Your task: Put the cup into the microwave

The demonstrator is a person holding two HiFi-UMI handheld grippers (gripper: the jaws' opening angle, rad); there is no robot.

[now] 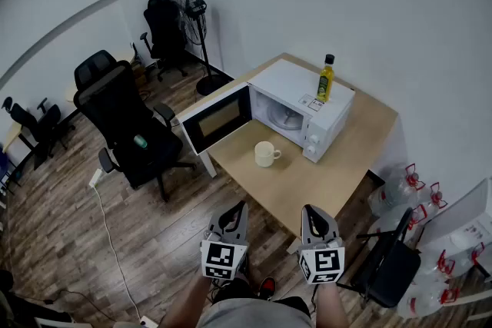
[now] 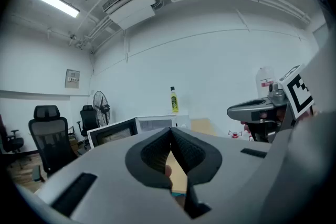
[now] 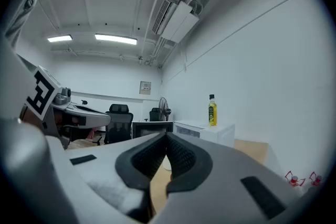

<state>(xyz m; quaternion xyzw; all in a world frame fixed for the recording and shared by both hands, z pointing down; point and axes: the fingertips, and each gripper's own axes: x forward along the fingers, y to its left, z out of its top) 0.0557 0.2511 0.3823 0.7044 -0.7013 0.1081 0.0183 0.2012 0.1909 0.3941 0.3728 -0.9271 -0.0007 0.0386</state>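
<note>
A cream cup (image 1: pixel 266 154) stands upright on the wooden table (image 1: pixel 330 173), in front of the white microwave (image 1: pixel 307 107). The microwave's door (image 1: pixel 217 119) hangs wide open to the left. My left gripper (image 1: pixel 240 206) and right gripper (image 1: pixel 308 210) are side by side over the floor, short of the table's near edge and well apart from the cup. Both are shut, pads meeting, with nothing held. In the right gripper view a pale sliver of the cup (image 3: pixel 167 163) shows behind the shut gripper (image 3: pixel 167 136). The left gripper (image 2: pixel 170 131) points at the microwave (image 2: pixel 157 123).
A yellow oil bottle (image 1: pixel 326 78) stands on top of the microwave. Black office chairs (image 1: pixel 127 123) and a standing fan (image 1: pixel 192 19) are to the left. A dark folding chair (image 1: pixel 388 265) and several water jugs (image 1: pixel 407 192) stand right of the table. A white cable (image 1: pixel 108 226) lies on the floor.
</note>
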